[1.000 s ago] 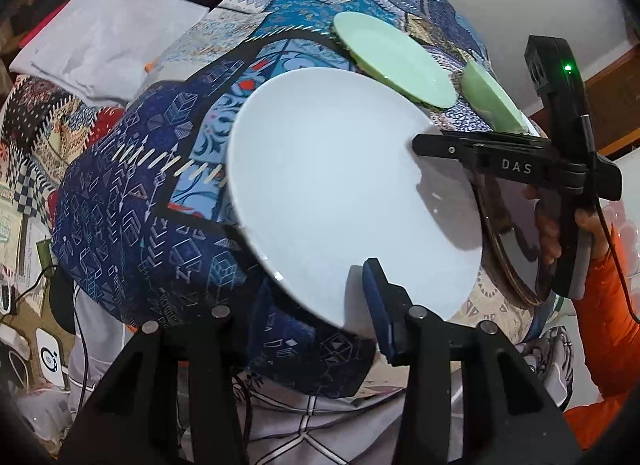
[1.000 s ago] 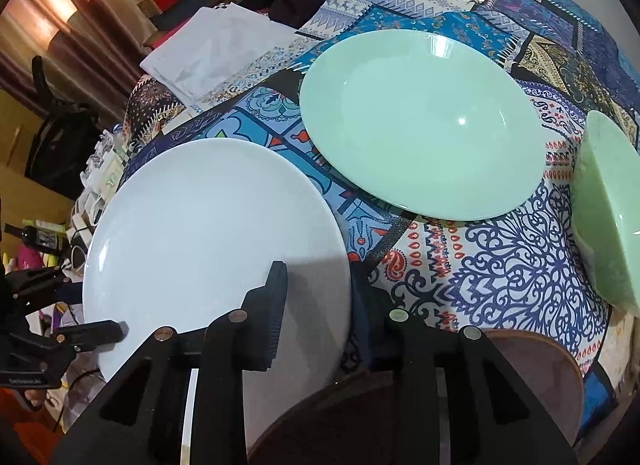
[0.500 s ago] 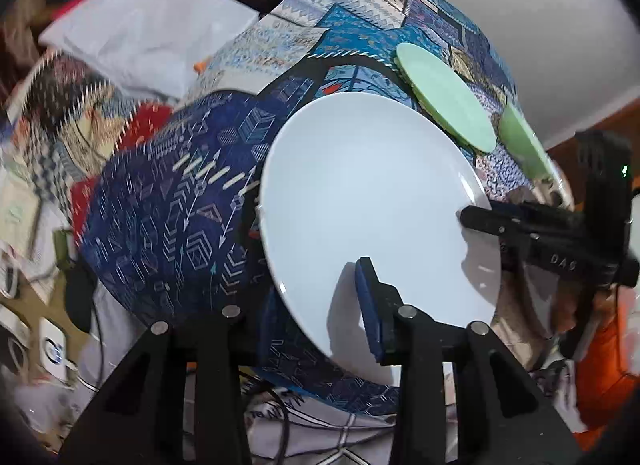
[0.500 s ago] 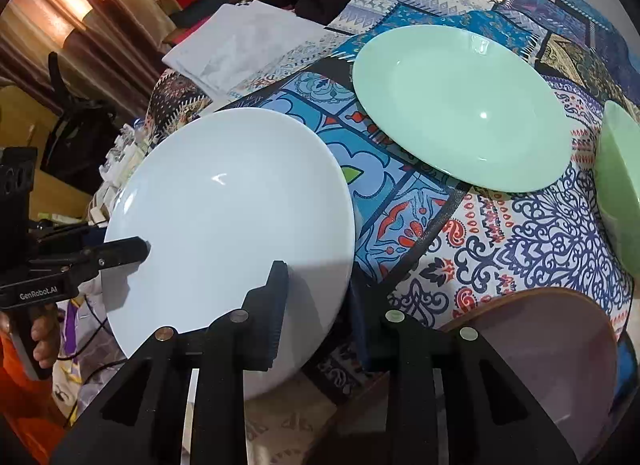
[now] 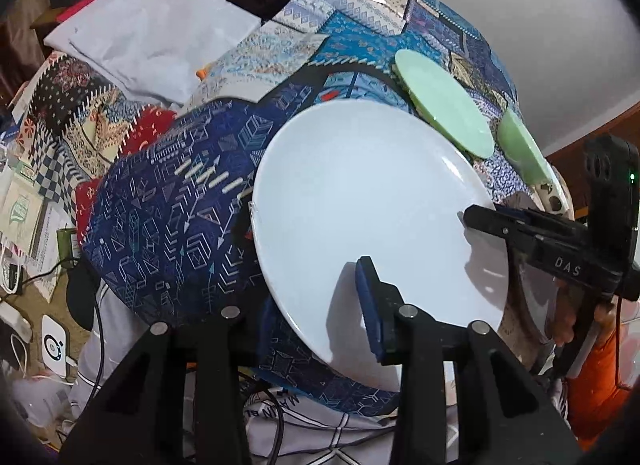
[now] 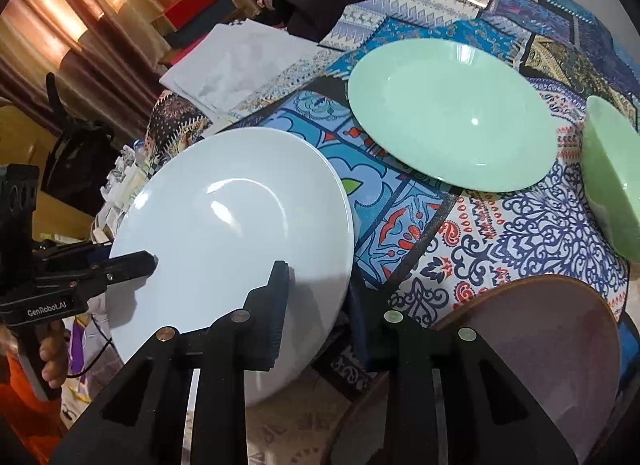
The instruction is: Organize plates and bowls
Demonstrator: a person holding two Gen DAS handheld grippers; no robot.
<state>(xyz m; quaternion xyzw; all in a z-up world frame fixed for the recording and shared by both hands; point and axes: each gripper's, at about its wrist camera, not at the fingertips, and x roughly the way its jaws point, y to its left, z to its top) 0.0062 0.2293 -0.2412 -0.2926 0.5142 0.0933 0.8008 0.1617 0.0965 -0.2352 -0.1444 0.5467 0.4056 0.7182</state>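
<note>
1. Right now both tools have the white plate (image 5: 372, 217) by its rim: the left tool (image 5: 316, 329) bites the near edge, one blue pad on top and the other tucked under it, and the right tool (image 6: 320, 305) pinches the opposite edge the same way.
2. Left tool's jaws have just been closing, with the plate's rim between them.
3. Here's the relation that matters: the mint-green plate (image 6: 452, 113) lies ahead of the right tool and off to its right, flat on the patterned cloth (image 6: 500, 233), and from the left tool it sits beyond the white plate's far rim. I'd judge the right hand the nearer one for a stack there.
4. White plate looks tilted, partly overhanging the bench edge on the left tool's side.
5. Just right of the green plate, a mint-green bowl (image 6: 612, 177); close under the right tool's right finger, a brown-rimmed pinkish bowl (image 6: 540, 345).
6. Hard to read: each lower pad is hidden under the plate, the green bowl is cut off at the frame edge, and whether the plate's far side touches the cloth I cannot tell.
</note>
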